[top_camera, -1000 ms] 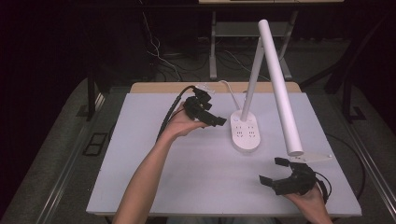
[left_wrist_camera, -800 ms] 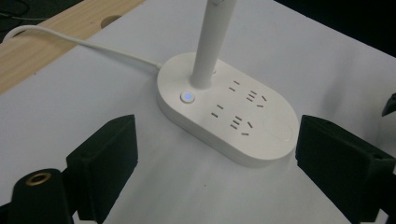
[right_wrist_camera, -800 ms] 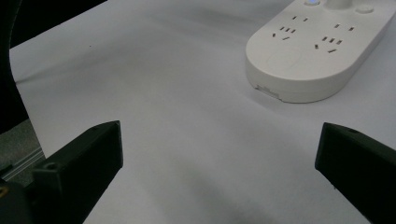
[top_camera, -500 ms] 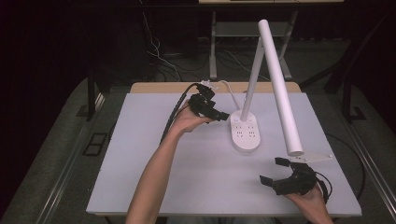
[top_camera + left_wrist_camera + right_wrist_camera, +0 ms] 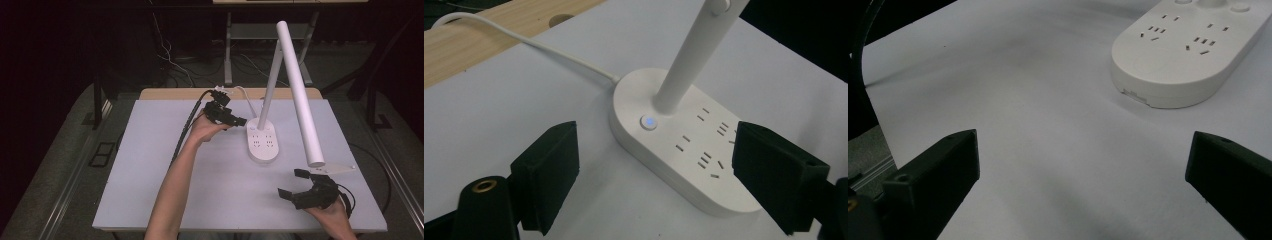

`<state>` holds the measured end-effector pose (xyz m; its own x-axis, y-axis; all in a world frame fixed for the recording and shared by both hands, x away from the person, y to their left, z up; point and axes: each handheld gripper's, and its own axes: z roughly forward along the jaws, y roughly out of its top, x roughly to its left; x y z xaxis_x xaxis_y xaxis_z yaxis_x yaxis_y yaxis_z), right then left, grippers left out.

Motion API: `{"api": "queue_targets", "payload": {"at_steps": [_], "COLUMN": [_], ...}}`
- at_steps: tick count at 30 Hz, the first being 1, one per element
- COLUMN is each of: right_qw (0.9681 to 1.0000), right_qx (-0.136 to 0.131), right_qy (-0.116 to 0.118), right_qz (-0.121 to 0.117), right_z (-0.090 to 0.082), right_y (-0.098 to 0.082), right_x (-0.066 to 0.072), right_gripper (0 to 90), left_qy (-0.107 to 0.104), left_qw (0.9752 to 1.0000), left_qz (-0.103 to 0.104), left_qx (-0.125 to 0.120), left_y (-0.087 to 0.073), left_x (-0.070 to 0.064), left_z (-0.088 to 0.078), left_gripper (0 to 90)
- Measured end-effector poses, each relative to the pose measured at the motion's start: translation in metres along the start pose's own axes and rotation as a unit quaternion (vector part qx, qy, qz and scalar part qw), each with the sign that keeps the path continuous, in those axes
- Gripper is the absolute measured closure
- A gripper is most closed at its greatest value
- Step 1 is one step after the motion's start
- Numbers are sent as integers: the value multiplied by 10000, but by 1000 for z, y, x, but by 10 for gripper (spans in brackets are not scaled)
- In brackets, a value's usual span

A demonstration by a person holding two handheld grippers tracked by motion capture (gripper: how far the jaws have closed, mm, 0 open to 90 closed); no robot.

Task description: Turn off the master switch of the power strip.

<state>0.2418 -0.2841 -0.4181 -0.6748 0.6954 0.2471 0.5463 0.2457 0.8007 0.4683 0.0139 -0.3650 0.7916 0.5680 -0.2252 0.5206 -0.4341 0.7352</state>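
Evidently the desk lamp's socket base (image 5: 684, 145), rigid, smooth and bottom-heavy, lies just ahead of the left gripper (image 5: 656, 170), whose empty jaws have been narrowing; its lit button (image 5: 648, 122) is best pressed, not grasped.

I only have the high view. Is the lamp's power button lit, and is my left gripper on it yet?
Observer: The left gripper view shows the round button on the lamp base glowing blue.
Operator: And the gripper itself?
Observer: The left gripper is short of the base, touching nothing; its fingers have just been closing, with nothing between them.
Operator: Right side?
Observer: The right gripper is open, with bare table between its fingers.
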Motion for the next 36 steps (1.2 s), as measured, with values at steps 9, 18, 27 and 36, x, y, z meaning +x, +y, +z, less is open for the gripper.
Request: {"api": "queue_targets", "payload": {"at_steps": [9,18,27,36], "right_qw": [10000,10000,10000,10000], "right_qx": [2,13,4,20], "right_qy": [-7,-20,-25,-21], "right_qz": [-32,-3,22,34], "right_z": [0,-1,0,-1], "right_y": [0,-1,-1,-1], "right_x": [0,-1,-2,-2], "right_gripper": [2,2,2,2], "left_qy": [-24,-31,-72,-98], "left_qw": [9998,9997,9998,9999], "left_qz": [-134,-190,-135,-111], "left_qx": [-134,-123,-126,-26], "left_y": [-1,2,6,8], "left_x": [2,0,-4,-8], "left_z": [10,20,31,42], "left_gripper": [261,360,452,535]}}
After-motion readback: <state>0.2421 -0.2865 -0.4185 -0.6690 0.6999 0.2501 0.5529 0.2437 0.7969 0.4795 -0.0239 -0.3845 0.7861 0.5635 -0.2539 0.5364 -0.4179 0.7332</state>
